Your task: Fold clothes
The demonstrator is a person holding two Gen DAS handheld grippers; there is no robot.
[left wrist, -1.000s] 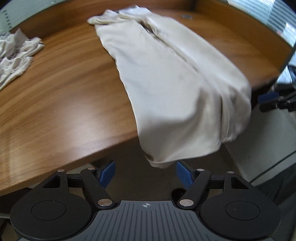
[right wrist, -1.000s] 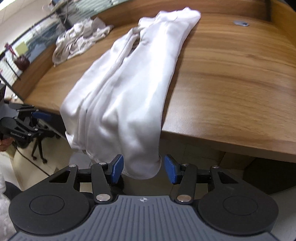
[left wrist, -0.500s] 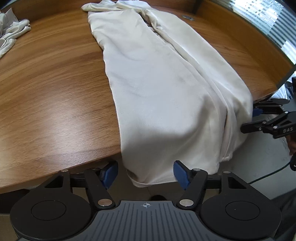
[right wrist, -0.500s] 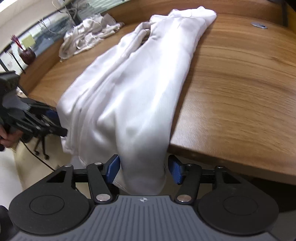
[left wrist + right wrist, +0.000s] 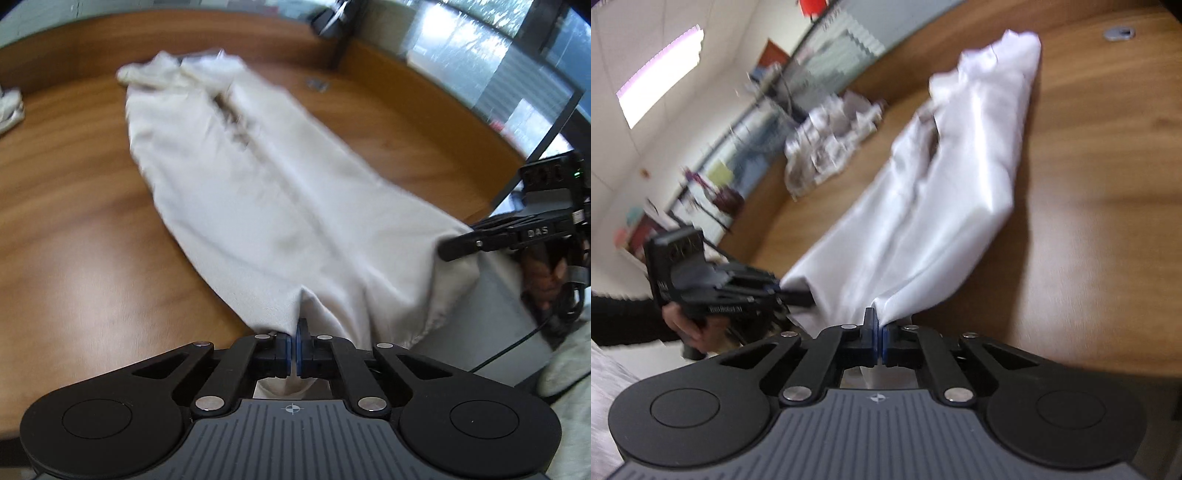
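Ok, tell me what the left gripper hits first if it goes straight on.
The white garment it is already shut on: the left gripper points along the cloth, with the table under it. Depth is hard to judge.

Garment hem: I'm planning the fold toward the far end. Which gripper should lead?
Neither clearly: left gripper and right gripper each pinch a near corner of the white garment, so probably both together.

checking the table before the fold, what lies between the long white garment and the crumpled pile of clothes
Only bare wooden table lies between the garment and the crumpled pile; the right wrist view shows it.
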